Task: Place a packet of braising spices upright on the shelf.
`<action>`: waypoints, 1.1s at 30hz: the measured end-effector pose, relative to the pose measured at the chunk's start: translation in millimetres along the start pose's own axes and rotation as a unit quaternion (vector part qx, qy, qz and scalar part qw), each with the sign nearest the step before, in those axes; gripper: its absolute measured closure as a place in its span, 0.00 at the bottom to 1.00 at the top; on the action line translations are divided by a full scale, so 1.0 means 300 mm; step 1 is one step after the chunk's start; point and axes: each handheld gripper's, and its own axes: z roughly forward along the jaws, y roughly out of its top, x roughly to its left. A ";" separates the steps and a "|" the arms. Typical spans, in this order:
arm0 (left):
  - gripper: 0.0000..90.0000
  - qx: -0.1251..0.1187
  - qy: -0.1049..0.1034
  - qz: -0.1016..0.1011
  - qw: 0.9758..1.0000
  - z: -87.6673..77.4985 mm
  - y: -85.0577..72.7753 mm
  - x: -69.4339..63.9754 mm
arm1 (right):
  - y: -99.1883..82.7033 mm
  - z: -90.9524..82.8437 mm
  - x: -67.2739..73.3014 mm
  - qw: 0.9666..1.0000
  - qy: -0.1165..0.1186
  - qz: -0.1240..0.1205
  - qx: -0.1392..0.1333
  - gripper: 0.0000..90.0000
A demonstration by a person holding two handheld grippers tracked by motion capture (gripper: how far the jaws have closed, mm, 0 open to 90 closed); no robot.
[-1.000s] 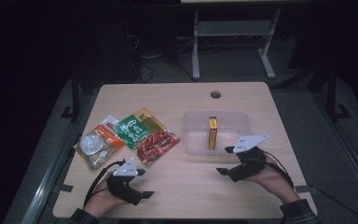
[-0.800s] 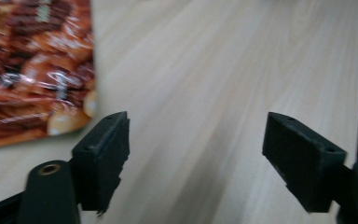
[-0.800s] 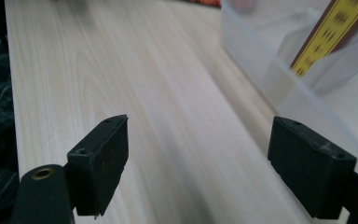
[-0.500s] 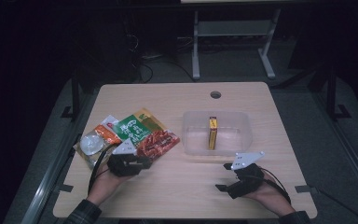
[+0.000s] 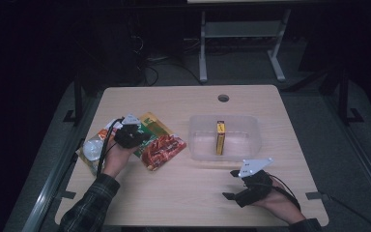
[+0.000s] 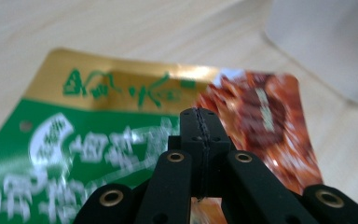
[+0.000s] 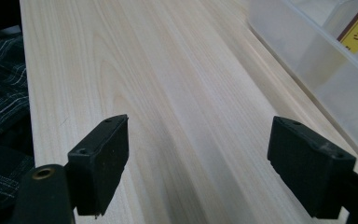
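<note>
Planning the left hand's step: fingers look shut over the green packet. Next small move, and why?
Probably lift a little, to test the grip. The left gripper has just closed; whether it pinches the green packet is unclear. The clear bin, holding one yellow box, looks like the likely goal.

Snack packets [image 5: 149, 140] left on table [image 5: 193, 203], tub [image 5: 224, 137] right of them, box [image 5: 220, 137] upright inside

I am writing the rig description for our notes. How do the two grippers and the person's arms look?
Both grippers, left gripper and right gripper, are black, each with two flat-padded jaws on linkage arms with brass-coloured pivot rings. A grey three-cornered plate sits on top of each. A black cable trails from the left one. The person wears a dark plaid sleeve.
</note>
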 end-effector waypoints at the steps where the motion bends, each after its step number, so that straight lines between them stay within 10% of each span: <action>1: 1.00 0.004 0.000 0.005 1.000 0.014 0.013 0.006 | 0.000 0.001 0.000 1.000 0.000 0.000 0.001 0.22; 17: 1.00 0.043 -0.030 0.027 0.998 0.318 0.161 -0.072 | -0.001 0.003 -0.002 1.000 0.008 -0.010 0.003 0.22; 33: 1.00 0.097 -0.068 0.055 0.991 0.305 0.131 -0.139 | 0.003 0.002 0.000 1.000 0.013 -0.010 -0.002 0.23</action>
